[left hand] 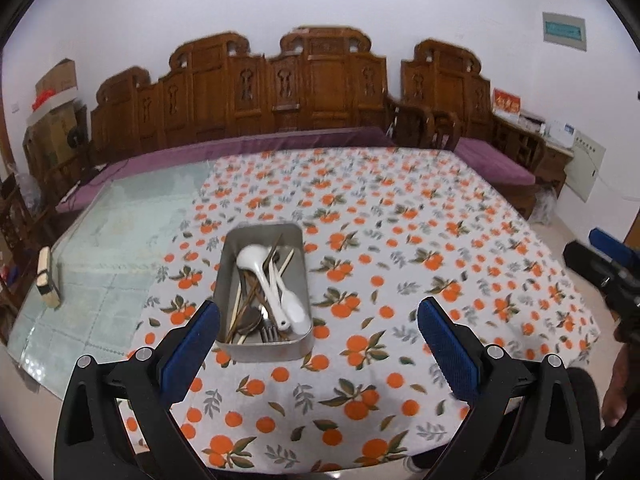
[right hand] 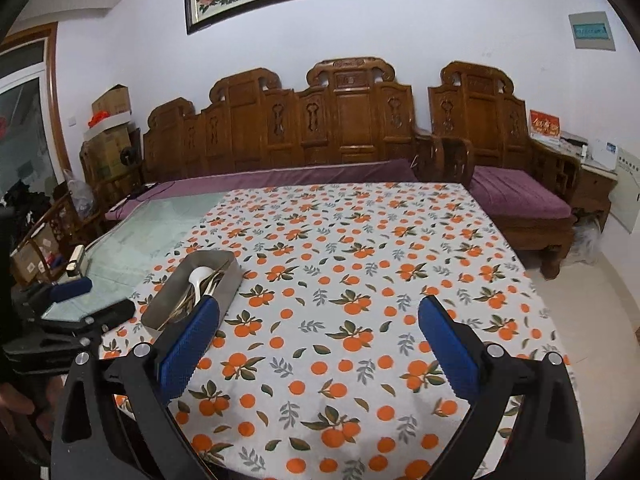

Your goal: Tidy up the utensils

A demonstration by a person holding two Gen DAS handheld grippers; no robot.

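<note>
A metal tray [left hand: 298, 350] sits on the orange-print tablecloth [left hand: 400, 248], straight ahead of my left gripper [left hand: 319, 314]. It holds white ceramic spoons [left hand: 264, 280], chopsticks [left hand: 244, 304] and a fork [left hand: 269, 330], all mixed together. My left gripper is open and empty, just short of the tray's near end. My right gripper [right hand: 319, 314] is open and empty over the cloth, to the right of the tray [right hand: 230, 280]. The white spoon [right hand: 198, 278] shows in the right wrist view. The other gripper shows at each view's edge [left hand: 604, 264] [right hand: 76, 300].
The cloth covers the right part of a glass table top [left hand: 100, 240]. A small wooden block [left hand: 48, 280] stands at the glass's left edge. A carved wooden bench [left hand: 280, 104] with purple cushions lies behind the table. Boxes [right hand: 110, 128] stack at far left.
</note>
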